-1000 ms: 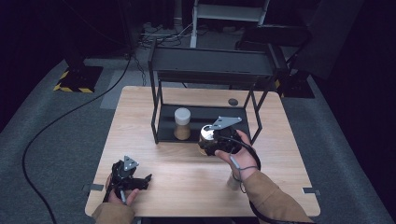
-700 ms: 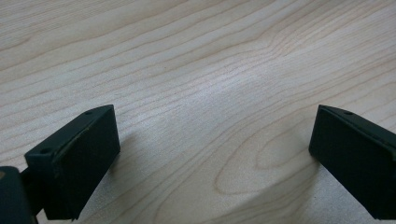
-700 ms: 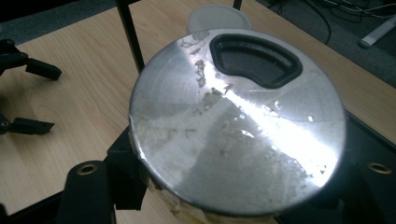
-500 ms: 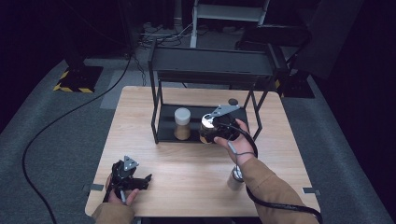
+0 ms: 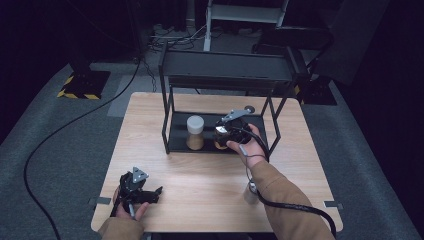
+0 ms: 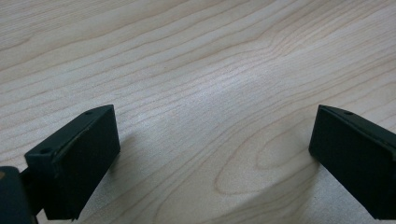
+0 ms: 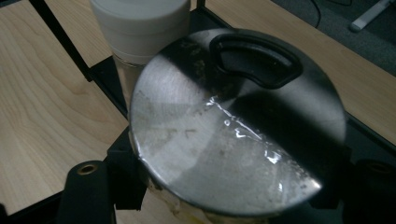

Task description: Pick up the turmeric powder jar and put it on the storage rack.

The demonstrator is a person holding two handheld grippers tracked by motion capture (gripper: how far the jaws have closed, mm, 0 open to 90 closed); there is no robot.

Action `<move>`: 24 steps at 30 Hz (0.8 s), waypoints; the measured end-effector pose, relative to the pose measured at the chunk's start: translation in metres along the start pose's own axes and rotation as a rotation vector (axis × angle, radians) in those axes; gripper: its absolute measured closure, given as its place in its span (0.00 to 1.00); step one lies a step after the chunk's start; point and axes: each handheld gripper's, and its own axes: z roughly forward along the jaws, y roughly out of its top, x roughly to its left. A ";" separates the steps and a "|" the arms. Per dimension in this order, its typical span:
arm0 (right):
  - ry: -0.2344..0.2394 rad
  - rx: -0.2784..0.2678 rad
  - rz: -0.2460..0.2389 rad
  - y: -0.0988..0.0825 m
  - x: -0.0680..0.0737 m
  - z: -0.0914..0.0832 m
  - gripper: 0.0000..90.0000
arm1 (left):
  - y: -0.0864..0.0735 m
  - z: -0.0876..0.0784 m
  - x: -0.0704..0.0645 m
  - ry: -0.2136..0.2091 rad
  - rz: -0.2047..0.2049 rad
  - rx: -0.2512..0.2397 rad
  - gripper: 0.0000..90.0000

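My right gripper (image 5: 229, 131) is shut on a jar with a shiny metal lid (image 7: 238, 126) that has a black flip tab. It holds this jar (image 5: 221, 138) inside the lower level of the black wire rack (image 5: 227, 70), just right of a white-lidded jar (image 5: 195, 131) of brown contents standing on the rack's bottom tray. In the right gripper view the white-lidded jar (image 7: 140, 23) stands close behind the held one. I cannot tell whether the held jar touches the tray. My left gripper (image 5: 150, 193) lies on the table at the front left, its jaws wide apart over bare wood (image 6: 210, 154).
The wooden table (image 5: 200, 175) carries the rack at its back middle. A small pale container (image 5: 250, 193) stands near the front right, partly behind the right forearm. The rack's posts and upper shelf close in around the right hand. Dark floor and cables surround the table.
The right hand has carried the metal-lidded jar away from the person and slightly down, into the rack's lower level beside the white-lidded jar. The left gripper has stayed still.
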 end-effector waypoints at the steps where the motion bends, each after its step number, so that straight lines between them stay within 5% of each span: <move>1: -0.001 0.004 0.003 0.000 -0.001 0.002 0.35 | 0.000 0.000 0.000 0.000 0.000 0.000 0.02; 24: -0.001 0.055 0.074 -0.005 -0.018 0.042 0.35 | 0.000 0.000 0.000 0.000 -0.001 -0.001 0.02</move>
